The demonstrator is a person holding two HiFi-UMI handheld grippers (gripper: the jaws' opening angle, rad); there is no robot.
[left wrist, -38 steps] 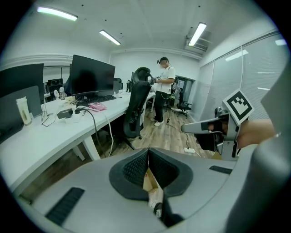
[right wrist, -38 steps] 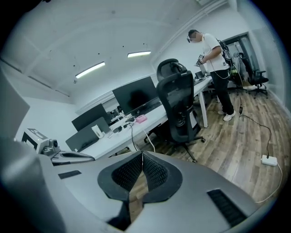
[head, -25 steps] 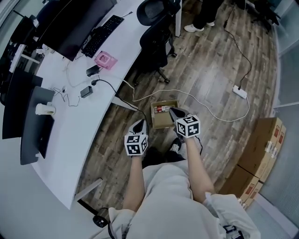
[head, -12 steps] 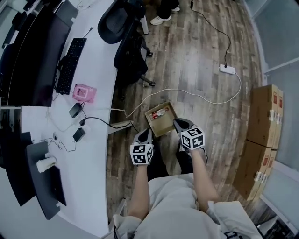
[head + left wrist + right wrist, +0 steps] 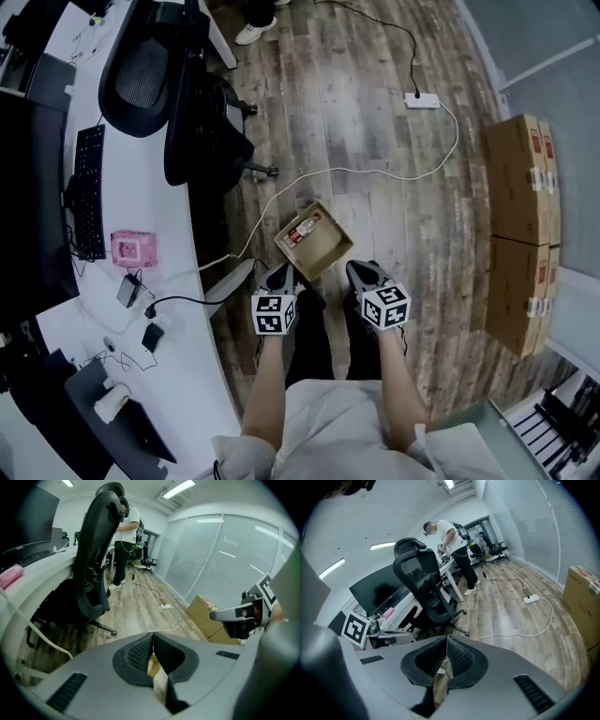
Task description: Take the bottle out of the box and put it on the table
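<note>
Now the left tongs [image 5: 280, 272] hang low over the wooden floor [image 5: 375, 122], and the left gripper view shows their jaws pressed together with nothing between them. Just ahead of them and a little to the right, an open cardboard box [image 5: 324, 249] stands on the floor. The bottle [image 5: 302, 230] lies flat inside it, close to the far-left wall. Its long axis runs slantwise along that wall, from near-left to far-right in the head view. The right tongs [image 5: 354, 268] are at the other side of the box's near corner, also closed and empty. So the box sits between the two pairs and slightly beyond them, and I judge the left tongs are the nearer to the bottle. Whichever pair goes must first open, then come down over the box wall with the jaws set across the bottle.

At the far left the white worktop [image 5: 192, 375] carries a keyboard [image 5: 87, 192] and a small pink thing [image 5: 134, 248]. A black office chair [image 5: 150, 80] stands beside it. A white cable [image 5: 375, 172] crosses the floor and passes near the box's left side, so it could catch a foot. Brown cartons [image 5: 520, 216] are stacked at the right, well apart
</note>
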